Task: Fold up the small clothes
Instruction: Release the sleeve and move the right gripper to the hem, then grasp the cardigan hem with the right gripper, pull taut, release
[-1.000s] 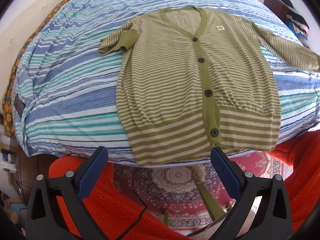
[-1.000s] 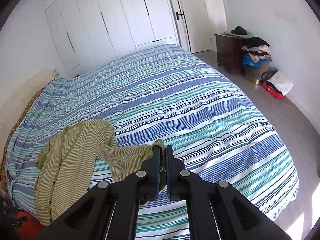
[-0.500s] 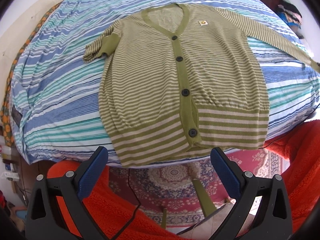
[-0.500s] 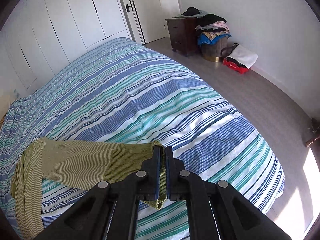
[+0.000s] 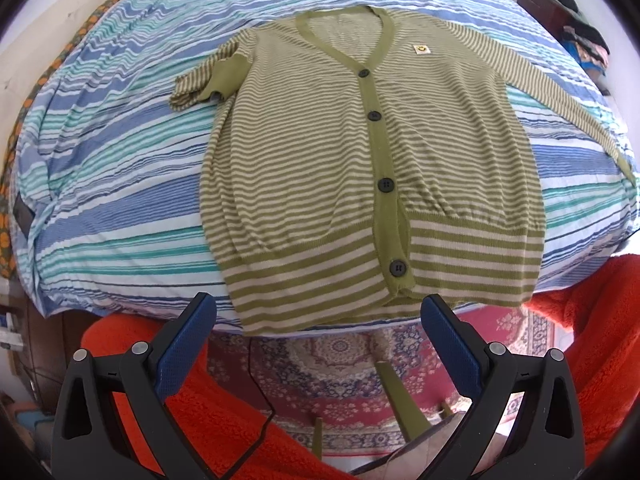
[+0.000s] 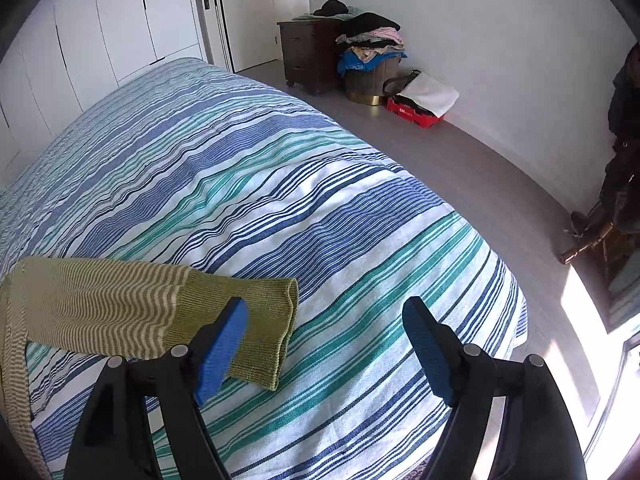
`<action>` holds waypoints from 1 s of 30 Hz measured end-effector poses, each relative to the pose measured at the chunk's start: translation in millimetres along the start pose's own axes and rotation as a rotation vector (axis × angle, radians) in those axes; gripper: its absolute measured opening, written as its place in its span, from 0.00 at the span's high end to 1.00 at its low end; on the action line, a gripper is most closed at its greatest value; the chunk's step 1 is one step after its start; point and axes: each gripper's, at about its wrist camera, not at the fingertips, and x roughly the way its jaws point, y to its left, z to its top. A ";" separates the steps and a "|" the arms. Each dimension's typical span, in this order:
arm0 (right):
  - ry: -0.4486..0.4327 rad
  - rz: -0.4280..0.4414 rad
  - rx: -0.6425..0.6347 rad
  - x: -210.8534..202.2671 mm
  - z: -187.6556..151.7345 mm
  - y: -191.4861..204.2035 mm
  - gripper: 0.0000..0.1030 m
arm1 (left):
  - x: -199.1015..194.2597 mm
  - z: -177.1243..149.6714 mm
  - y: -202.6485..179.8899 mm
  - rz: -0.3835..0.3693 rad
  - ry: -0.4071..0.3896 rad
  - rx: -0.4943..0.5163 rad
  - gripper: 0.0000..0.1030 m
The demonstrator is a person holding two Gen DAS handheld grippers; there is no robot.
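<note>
Both grippers, left (image 5: 318, 320) and right (image 6: 324, 344), gape empty near the cardigan (image 5: 360, 160); its bunched sleeve (image 5: 200, 80) risks a lopsided fold.

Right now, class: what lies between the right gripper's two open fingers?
In the right wrist view, only bare striped bedspread; the cardigan's sleeve cuff lies left of the right gripper.

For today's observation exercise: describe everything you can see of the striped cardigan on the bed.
The cardigan is a thin knit in olive and cream stripes, with solid olive placket, V-neck and cuffs, four dark buttons done up, and a small yellow chest patch. It lies face up, flat on the striped bedspread, hem at the near edge. One sleeve is bunched; the other lies stretched out, its cuff beside the open right gripper.
</note>
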 end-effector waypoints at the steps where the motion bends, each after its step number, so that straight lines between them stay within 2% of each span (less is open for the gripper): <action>1: -0.034 -0.010 -0.022 -17.0 -1.1 4.9 0.23 | 2.1 -1.6 5.5 -0.010 -0.001 -0.016 0.01; 4: -0.140 0.015 -0.109 -72.5 -12.3 36.0 0.23 | 10.5 -3.6 19.6 -0.038 -0.006 -0.061 0.01; 7: -0.206 0.127 -0.197 -121.6 -42.7 82.4 0.19 | 18.3 1.8 26.7 -0.040 -0.030 -0.076 0.01; 9: -0.217 0.244 -0.260 -145.8 -74.4 122.3 0.16 | 20.6 8.6 26.7 -0.043 -0.056 -0.069 0.01; 13: -0.133 0.492 -0.405 -171.8 -149.0 212.6 0.16 | 22.1 20.4 25.3 -0.039 -0.127 -0.054 0.01; 16: -0.066 0.639 -0.526 -184.3 -198.1 274.4 0.16 | 37.8 26.7 26.1 -0.028 -0.175 -0.044 0.01; 18: -0.011 0.702 -0.616 -183.6 -220.6 312.4 0.16 | 62.9 27.9 25.7 0.015 -0.158 -0.020 0.01; 20: 0.060 0.724 -0.726 -174.6 -238.4 345.7 0.18 | 92.6 23.5 27.3 0.068 -0.065 0.010 0.02; 22: 0.142 0.684 -0.782 -158.3 -245.5 355.1 0.25 | 101.0 7.8 38.0 0.048 -0.022 -0.010 0.05; 25: 0.187 0.663 -0.640 -142.9 -226.1 317.7 0.23 | 92.5 -20.7 61.3 -0.030 -0.045 -0.082 0.05; 27: 0.231 0.637 -0.562 -128.0 -212.8 292.5 0.23 | 93.3 -31.0 74.8 -0.054 -0.043 -0.129 0.05; 29: 0.301 0.681 -0.521 -115.3 -211.2 277.4 0.24 | 98.6 -30.2 89.1 -0.082 -0.020 -0.201 0.05; 30: 0.339 0.735 -0.494 -110.7 -213.5 274.5 0.24 | 101.3 -27.6 95.2 -0.098 -0.014 -0.235 0.05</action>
